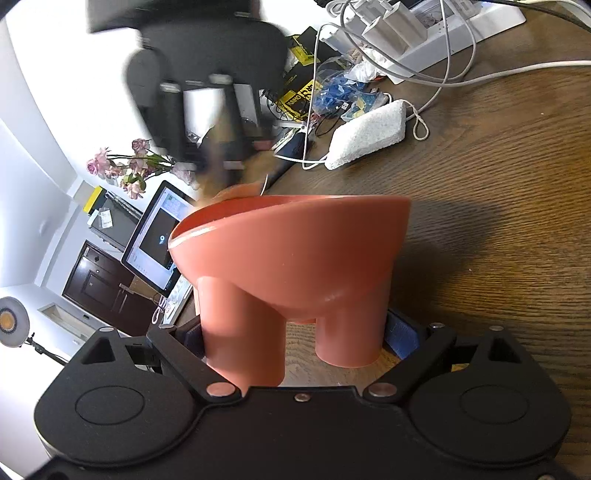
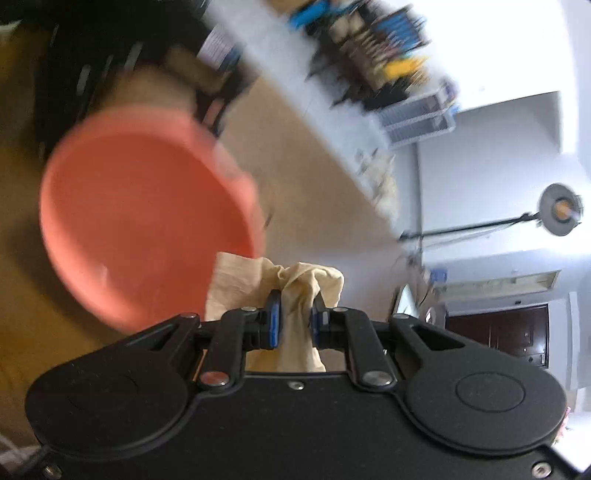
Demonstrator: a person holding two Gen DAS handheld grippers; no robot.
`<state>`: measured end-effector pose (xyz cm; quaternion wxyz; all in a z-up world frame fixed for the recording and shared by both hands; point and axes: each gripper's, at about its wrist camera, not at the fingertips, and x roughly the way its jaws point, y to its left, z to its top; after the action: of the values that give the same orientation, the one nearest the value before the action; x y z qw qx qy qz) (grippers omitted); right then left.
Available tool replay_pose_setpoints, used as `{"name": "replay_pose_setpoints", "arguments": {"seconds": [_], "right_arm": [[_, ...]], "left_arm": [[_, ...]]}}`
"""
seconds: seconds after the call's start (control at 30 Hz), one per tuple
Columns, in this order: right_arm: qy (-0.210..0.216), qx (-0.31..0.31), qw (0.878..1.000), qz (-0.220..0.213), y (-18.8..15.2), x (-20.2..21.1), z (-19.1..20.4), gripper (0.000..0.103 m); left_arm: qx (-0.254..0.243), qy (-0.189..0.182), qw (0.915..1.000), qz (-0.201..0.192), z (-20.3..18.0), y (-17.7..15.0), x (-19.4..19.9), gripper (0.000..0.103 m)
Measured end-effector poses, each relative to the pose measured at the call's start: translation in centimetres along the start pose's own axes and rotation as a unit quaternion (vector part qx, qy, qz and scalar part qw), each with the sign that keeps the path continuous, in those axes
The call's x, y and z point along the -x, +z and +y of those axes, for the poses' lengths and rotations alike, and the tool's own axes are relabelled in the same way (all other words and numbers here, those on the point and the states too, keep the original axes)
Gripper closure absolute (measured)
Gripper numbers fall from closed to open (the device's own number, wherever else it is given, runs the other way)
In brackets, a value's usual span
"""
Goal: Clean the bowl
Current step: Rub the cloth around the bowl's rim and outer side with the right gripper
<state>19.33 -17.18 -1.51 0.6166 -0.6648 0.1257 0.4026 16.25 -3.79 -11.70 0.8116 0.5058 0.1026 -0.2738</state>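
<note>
A salmon-red bowl (image 1: 295,251) with thick round legs fills the left wrist view, tilted on its side above the wooden table. My left gripper (image 1: 295,343) is shut on the bowl's legs. In the right wrist view the bowl's open inside (image 2: 144,221) faces the camera, blurred. My right gripper (image 2: 295,314) is shut on a pale yellow cloth (image 2: 291,280), which sits at the bowl's lower right rim. The right gripper also shows blurred beyond the bowl in the left wrist view (image 1: 207,110).
The dark wooden table (image 1: 498,221) carries a white sponge block (image 1: 365,134), white cables and a power strip (image 1: 424,33), and a bag of small items (image 1: 332,92). A tablet screen (image 1: 155,240) and pink flowers (image 1: 125,166) stand at the left.
</note>
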Motion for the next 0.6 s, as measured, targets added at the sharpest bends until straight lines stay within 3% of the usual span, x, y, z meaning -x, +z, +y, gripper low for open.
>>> {"name": "replay_pose_setpoints", "arguments": {"seconds": [0.17,0.33,0.47,0.6], "right_arm": [[0.077,0.05,0.995,0.045,-1.0,-1.1,4.2,0.087],[0.129,0.09,0.987,0.039,-0.3,0.7,7.4,0.087],[0.165,0.116,0.979,-0.008,2.2,3.2,10.1,0.087],[0.164,0.121,0.976,-0.078,5.0,5.7,10.7,0.087]], "left_arm": [[0.001,0.0,1.0,0.001,0.1,-0.1,0.0,0.011],[-0.001,0.001,1.0,0.005,0.2,-0.1,0.0,0.011],[0.003,0.002,1.0,0.005,0.3,-0.2,0.0,0.011],[0.003,0.002,1.0,0.005,0.2,-0.2,0.0,0.011]]}}
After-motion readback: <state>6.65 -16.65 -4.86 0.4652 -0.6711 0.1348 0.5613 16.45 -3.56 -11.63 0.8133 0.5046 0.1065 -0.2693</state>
